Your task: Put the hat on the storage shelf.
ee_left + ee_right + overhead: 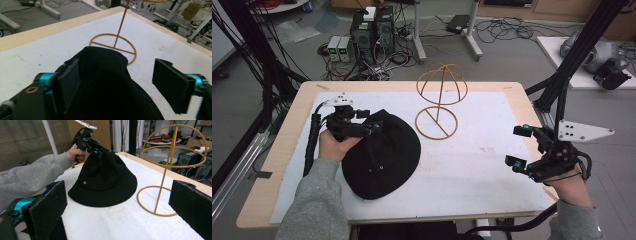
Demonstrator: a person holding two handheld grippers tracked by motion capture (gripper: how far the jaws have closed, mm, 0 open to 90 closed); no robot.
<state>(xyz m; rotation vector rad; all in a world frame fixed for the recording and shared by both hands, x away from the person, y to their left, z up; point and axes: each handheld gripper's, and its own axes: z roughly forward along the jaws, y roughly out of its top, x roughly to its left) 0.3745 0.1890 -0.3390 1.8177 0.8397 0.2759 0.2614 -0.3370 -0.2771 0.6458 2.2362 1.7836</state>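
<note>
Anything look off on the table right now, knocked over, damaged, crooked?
Nothing stands out. The hat stand is upright on its ring base, clear of the black hat. The hat's crown is bunched up where the left hand-held gripper is at it; its brim lies flat on the table.

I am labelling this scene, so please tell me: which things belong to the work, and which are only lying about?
In use: soft black bucket hat; yellow wire hat stand; left gripper; right gripper.

Lying about: black computer towers and cables on the floor.
</note>
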